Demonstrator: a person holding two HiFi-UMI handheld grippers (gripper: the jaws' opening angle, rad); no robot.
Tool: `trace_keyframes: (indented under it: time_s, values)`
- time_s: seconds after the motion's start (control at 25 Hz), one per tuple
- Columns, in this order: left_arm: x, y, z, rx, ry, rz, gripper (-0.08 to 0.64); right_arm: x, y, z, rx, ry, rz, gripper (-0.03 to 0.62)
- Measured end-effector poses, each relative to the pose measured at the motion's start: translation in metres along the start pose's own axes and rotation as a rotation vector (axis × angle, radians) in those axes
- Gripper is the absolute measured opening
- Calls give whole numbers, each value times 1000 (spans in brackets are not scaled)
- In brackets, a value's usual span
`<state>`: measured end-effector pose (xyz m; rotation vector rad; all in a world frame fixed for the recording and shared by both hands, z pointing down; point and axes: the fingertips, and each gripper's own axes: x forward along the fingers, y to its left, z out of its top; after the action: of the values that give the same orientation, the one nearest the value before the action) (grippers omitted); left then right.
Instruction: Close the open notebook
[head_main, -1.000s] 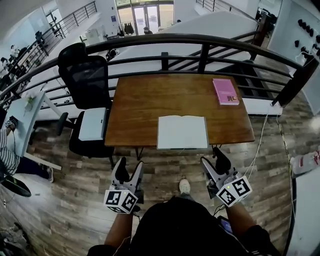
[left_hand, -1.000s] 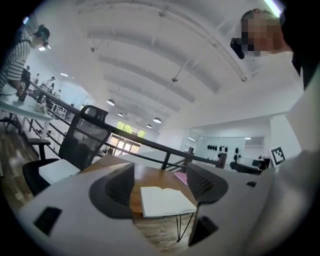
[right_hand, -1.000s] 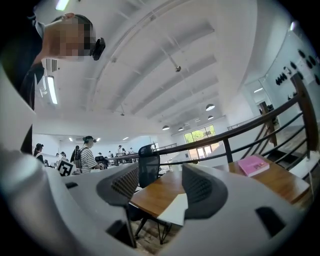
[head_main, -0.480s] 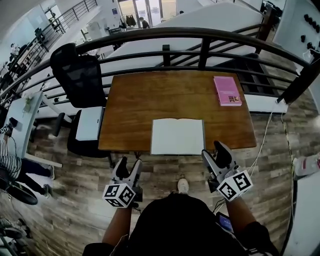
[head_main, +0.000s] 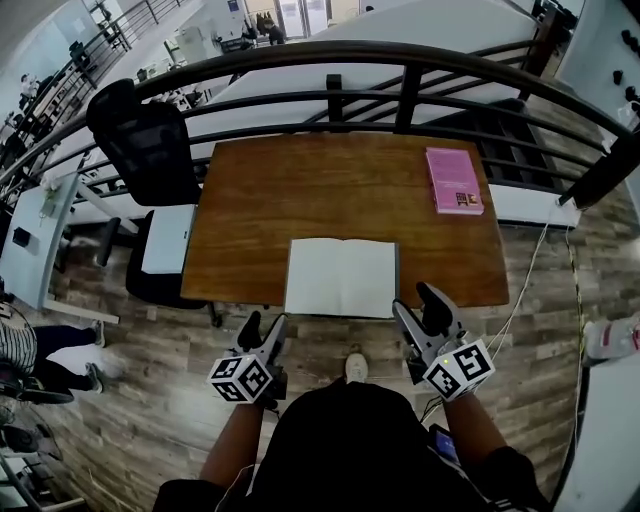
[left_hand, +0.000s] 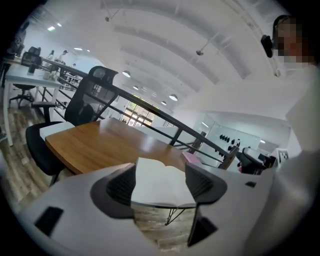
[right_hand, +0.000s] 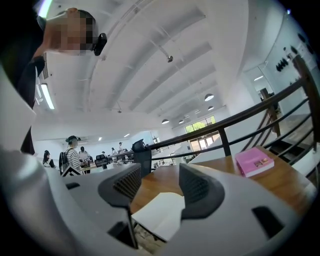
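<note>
A white open notebook (head_main: 341, 277) with blank pages is seen lying flat on the brown wooden counter (head_main: 330, 190), at its 6 o'clock edge, with both pages facing up. A closed pink book (head_main: 454, 180) is placed near the 2 o'clock corner of the counter, well apart from the notebook. The left claw (head_main: 265, 325), grey with a marker cube, is held off the counter, at about 7 o'clock from the notebook. Its jaws are spread wide and nothing is gripped; the notebook is seen only farther off, through the gap. The right claw (head_main: 417, 302) is held near the 5 o'clock corner of the notebook. Its jaws are closing, but they are parted and nothing is pressed between them. A black mesh office chair (head_main: 145, 140) is found at the 10 o'clock side of the counter. A dark metal railing (head_main: 400, 49) is seen beyond the 12 o'clock edge.
</note>
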<state>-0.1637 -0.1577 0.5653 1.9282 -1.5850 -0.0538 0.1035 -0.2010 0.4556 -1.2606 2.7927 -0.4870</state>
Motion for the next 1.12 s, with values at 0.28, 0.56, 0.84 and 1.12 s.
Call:
trace_keyframes:
  time_s: [0.28,0.56,0.84,1.12]
  values:
    - [32,8,-34,-59,55,85,316,-1,-34,-8,-7,54,27,219]
    - [45,30,-77,-206,165,90,316,24,-34,-39,10,154,72,209]
    - [55,59,-102,-269,246,86,316,57,-3,-55,-54,238,149,207]
    - [73,68,-114,-349,288,28,316,70,-15,-69,-16,293,119,203]
